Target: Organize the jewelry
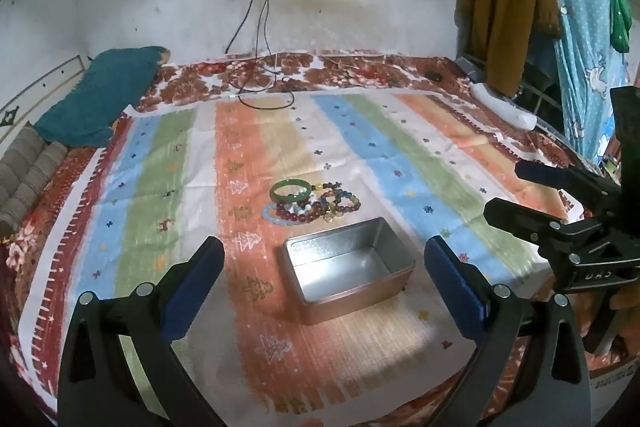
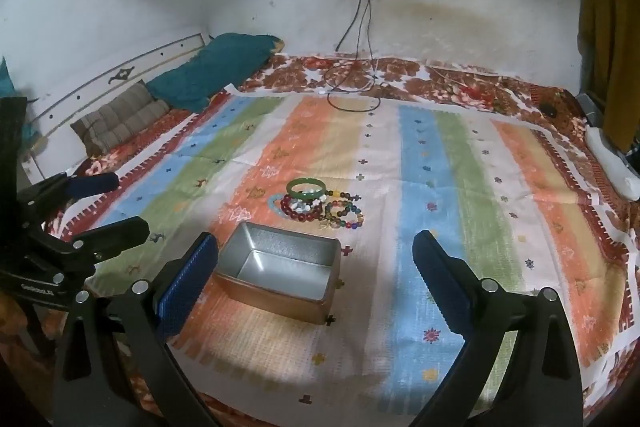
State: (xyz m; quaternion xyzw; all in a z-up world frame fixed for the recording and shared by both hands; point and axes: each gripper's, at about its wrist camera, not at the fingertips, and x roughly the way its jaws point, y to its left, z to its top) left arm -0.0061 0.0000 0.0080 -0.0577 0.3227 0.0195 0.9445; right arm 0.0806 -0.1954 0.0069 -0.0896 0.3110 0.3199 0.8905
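- The bracelets [image 1: 312, 201] lie in one overlapping heap on the striped cloth [image 1: 400, 147] spread over the bed; a green bangle [image 1: 291, 189] rests on the heap's far-left edge, with beaded strands of red, pale blue and mixed colours crowded against it.
- The open metal tin [image 1: 348, 269] sits just on the near side of the heap, apart from it and empty. I judge it the intended container, set close so each carry is short.
- My left gripper [image 1: 324, 287] hangs above the tin's near side, jaws spread wide, gripping nothing.
- My right gripper [image 2: 316, 279] hangs likewise released and empty, angled down toward the cloth.
- Nothing is sorted yet; I judge both poised for a first pick.
- Cables [image 1: 260, 83] trail from a wall socket at the bed's far edge, well clear.
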